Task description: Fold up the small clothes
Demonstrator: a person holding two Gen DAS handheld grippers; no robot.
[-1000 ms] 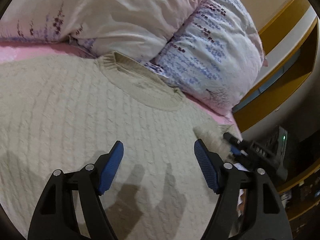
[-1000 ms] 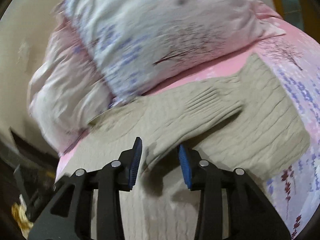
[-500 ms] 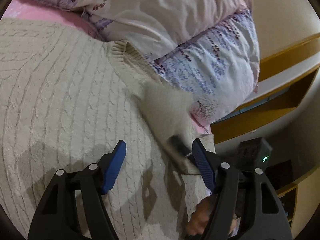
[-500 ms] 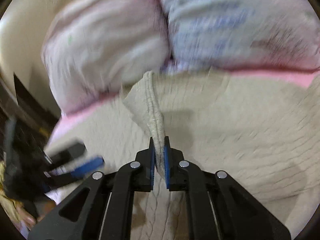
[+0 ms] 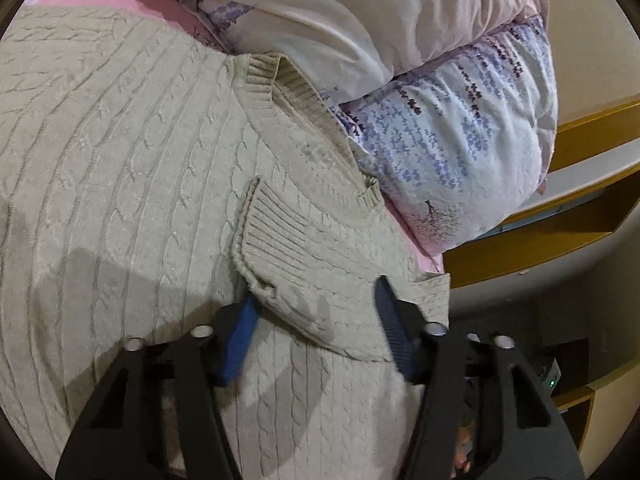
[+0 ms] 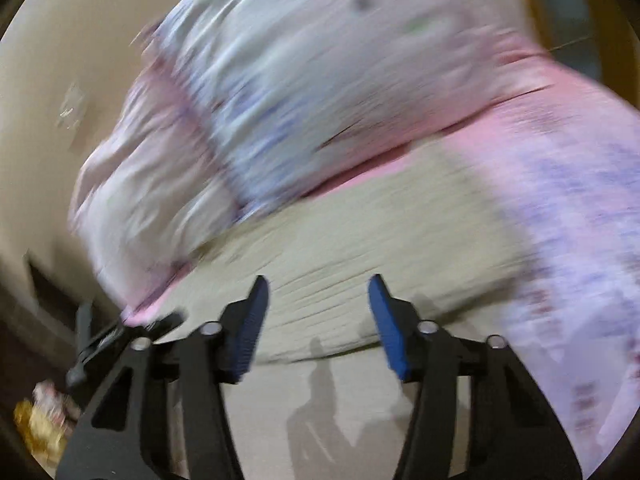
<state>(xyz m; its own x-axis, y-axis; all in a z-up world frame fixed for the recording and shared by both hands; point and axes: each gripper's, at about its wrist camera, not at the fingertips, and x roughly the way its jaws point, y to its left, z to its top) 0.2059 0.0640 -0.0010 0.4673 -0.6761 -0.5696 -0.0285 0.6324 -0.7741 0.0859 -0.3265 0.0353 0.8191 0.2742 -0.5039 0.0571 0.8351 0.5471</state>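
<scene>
One beige cable-knit sweater lies spread flat on a pink bedsheet, filling the space ahead of both claws. Its ribbed sleeve cuff is folded inward across the chest and rests just ahead of the left gripper, partly draped over the tip of that claw's left blue pad. The ribbed neckline sits farther forward, touching a white pillow with purple flower print. The left gripper's jaws stand wide apart and grasp nothing. The right gripper, seen in a motion-blurred view, hovers over the knit with jaws likewise spread and empty; a pale pillow lies beyond it. Judging from this, the sleeve fold looks placed but loose. The thick, springy knit could slide back outward, and the cuff resting on the left pad could snag and drag the fold apart if that claw pulls away carelessly.
</scene>
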